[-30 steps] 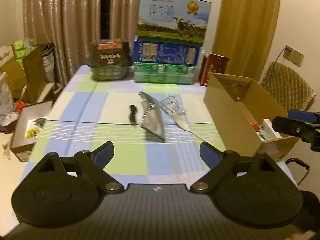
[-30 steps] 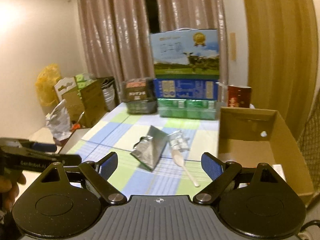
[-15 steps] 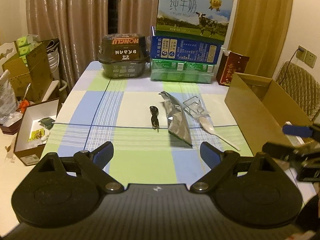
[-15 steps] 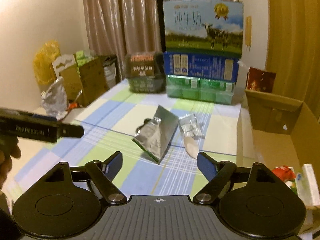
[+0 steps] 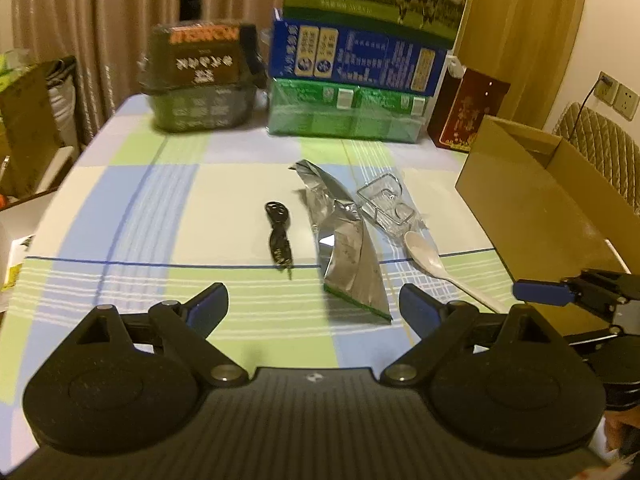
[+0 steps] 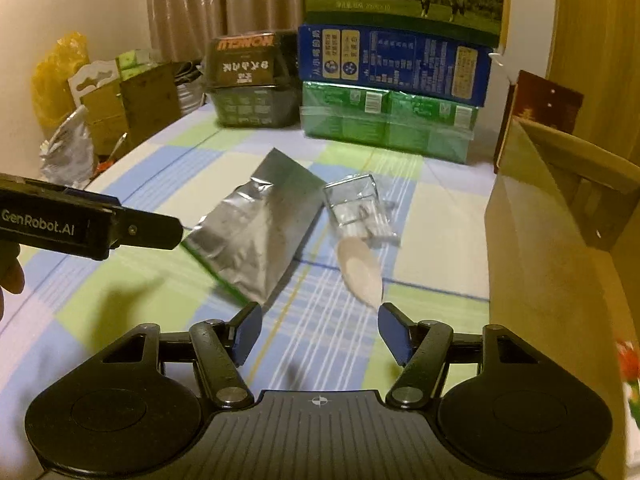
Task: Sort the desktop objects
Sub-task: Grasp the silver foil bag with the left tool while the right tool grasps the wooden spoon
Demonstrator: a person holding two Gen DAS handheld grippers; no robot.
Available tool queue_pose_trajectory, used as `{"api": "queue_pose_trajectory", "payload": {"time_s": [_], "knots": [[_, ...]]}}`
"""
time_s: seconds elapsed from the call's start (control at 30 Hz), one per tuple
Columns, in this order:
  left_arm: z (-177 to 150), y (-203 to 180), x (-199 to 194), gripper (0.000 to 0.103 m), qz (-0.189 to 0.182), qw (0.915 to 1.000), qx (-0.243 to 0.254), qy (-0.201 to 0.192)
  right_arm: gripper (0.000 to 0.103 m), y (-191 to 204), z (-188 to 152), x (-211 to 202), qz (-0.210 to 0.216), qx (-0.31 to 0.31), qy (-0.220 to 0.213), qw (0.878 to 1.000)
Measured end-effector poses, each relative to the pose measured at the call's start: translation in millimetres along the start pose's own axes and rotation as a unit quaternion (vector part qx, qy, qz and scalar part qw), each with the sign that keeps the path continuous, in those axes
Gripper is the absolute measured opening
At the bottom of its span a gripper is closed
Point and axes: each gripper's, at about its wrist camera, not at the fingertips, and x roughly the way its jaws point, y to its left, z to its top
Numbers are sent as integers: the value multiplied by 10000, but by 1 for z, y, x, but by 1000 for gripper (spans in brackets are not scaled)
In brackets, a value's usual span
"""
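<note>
Table with a checked cloth (image 5: 132,208), surveyed left to right.

Off the left edge: open cardboard boxes (image 6: 132,100), a yellow bag (image 6: 56,68) and a crumpled silver bag (image 6: 68,152), all clear of the tabletop.

Back row against the curtain: a dark food container (image 5: 202,76), then a stack of milk cartons (image 5: 356,64) (green pack at the bottom, blue box on it, cow-print box on top), then a dark red box (image 5: 466,110) standing upright just beside the stack.

Centre of the cloth: a coiled black cable (image 5: 279,236) lies alone. Just right of it lies a flattened silver pouch (image 5: 344,248). A clear plastic tray (image 5: 384,204) sits against the pouch's right edge, and the bowl of a white spoon (image 5: 424,252) is touching or just beside the tray, handle running toward the near right.

Right edge: a large open cardboard box (image 5: 532,208) stands on the table, its near wall close to the spoon's handle.

Left gripper (image 5: 312,304): jaws spread wide, nothing between them, hovering over the cloth in front of the cable and pouch.

Right gripper (image 6: 318,332): jaws closing with nothing pressed between the pads; the spoon's bowl lies just ahead of its right finger (image 6: 394,332). The pouch's near corner sits ahead of its left finger.
</note>
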Motion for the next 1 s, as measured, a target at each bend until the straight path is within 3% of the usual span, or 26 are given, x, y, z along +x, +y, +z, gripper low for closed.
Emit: {"api": "queue_pose_trajectory", "payload": {"time_s": [0.2, 0.3, 0.53, 0.7, 0.8, 1.0], "knots": [[10, 0, 34, 84, -281, 9996, 49, -1, 61, -9, 2, 35, -143, -55, 236, 9996], [12, -2, 48, 77, -308, 9994, 111, 120, 60, -12, 2, 43, -220, -55, 288, 9993], [15, -4, 67, 76, -468, 9987, 87, 189, 59, -21, 4, 56, -365, 46, 327, 9988], [16, -9, 78, 75, -481, 9984, 146, 275, 53, -27, 1, 63, -389, 165, 447, 9981], [16, -12, 82, 67, -406, 9983, 188, 363, 51, -26, 1, 63, -378, 138, 435, 9982], [14, -12, 88, 64, -346, 9985, 207, 369, 49, -27, 2, 69, -304, 122, 343, 9989]]}}
